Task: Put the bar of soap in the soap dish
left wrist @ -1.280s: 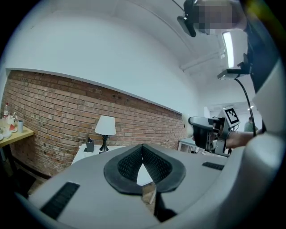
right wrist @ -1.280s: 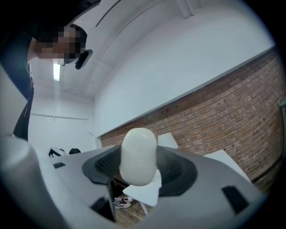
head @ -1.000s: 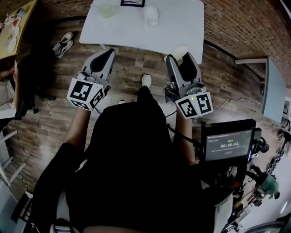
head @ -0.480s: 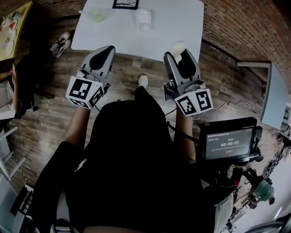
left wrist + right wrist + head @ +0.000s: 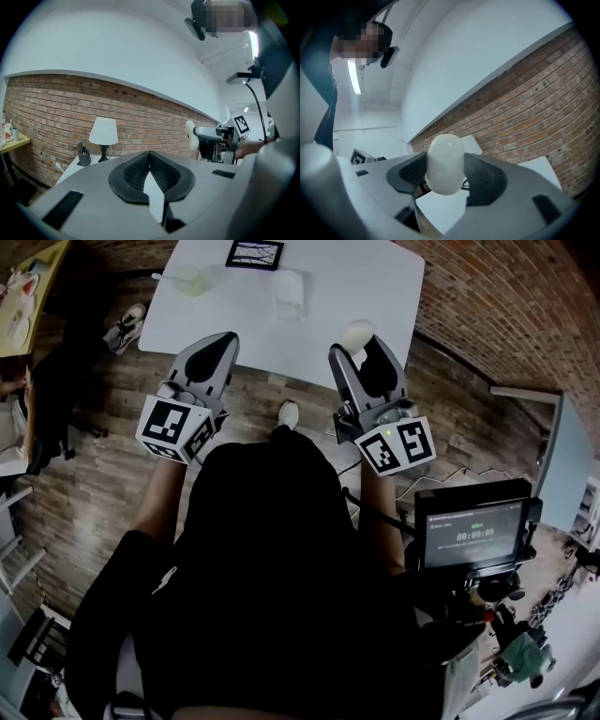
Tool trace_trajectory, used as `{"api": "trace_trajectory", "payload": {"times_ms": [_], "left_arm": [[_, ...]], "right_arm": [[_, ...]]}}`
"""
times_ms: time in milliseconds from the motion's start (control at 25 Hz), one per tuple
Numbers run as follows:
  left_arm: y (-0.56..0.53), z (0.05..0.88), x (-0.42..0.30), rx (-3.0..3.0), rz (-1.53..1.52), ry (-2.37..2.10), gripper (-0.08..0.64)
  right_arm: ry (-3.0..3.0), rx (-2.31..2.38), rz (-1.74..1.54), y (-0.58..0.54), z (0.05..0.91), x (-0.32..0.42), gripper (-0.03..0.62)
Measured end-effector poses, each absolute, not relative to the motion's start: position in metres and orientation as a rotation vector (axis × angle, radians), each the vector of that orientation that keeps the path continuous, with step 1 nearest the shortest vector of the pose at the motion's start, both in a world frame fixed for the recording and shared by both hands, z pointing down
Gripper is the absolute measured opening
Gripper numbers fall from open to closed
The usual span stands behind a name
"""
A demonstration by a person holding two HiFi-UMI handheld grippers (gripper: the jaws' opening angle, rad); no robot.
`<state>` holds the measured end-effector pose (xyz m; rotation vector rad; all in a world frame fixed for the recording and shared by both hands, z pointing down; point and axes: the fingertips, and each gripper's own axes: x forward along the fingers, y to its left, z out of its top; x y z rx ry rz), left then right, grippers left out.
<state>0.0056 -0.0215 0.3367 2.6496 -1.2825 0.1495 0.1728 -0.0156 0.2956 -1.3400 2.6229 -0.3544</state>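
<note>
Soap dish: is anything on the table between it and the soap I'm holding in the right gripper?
Nothing visible. The right gripper holds the soap at the table's near edge; the soap dish sits farther in, to its left, with bare table between. The green container and picture frame lie farther left.

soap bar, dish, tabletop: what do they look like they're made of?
Bar of soap: off-white, matte, with rounded edges and no print. It looks like solid waxy soap.
Soap dish: white and smooth, either plastic or ceramic. It is too small in the head view to tell which.
Table: flat, even white with a low sheen, probably laminate or painted board.
</note>
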Motion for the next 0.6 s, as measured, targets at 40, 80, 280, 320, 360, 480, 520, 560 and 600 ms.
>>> {"api": "trace_trajectory", "payload": {"times_ms": [40,80,280,320,360,480,520,560,600], "left_arm": [[-0.028,0.339,0.012,2.643,0.159,-1.287,0.006],[-0.037,0.340,0.022,2.638,0.164,-1.292,0.006],[-0.065,0.338,0.053,2.622,0.159,-1.320,0.006],[-0.063,0.338,0.052,2.615,0.163,-1.324,0.006],[-0.062,0.337,0.051,2.613,0.163,-1.331,0.006],[-0.061,0.333,0.051,2.619,0.153,-1.354,0.006],[-0.063,0.334,0.052,2.614,0.157,-1.360,0.006],[-0.067,0.336,0.054,2.604,0.165,-1.365,0.006],[-0.071,0.338,0.056,2.593,0.175,-1.370,0.006]], "right_arm": [[2.630,-1.329,-0.359,-0.023,0.297,0.179,0.254],[2.636,-1.320,-0.368,-0.034,0.299,0.188,0.254],[2.657,-1.277,-0.396,-0.066,0.303,0.211,0.255],[2.663,-1.268,-0.393,-0.065,0.302,0.210,0.255],[2.667,-1.259,-0.391,-0.064,0.301,0.208,0.255],[2.678,-1.237,-0.398,-0.065,0.302,0.208,0.255],[2.682,-1.230,-0.405,-0.068,0.304,0.209,0.254],[2.686,-1.224,-0.412,-0.073,0.306,0.211,0.254],[2.688,-1.219,-0.420,-0.079,0.309,0.214,0.254]]}}
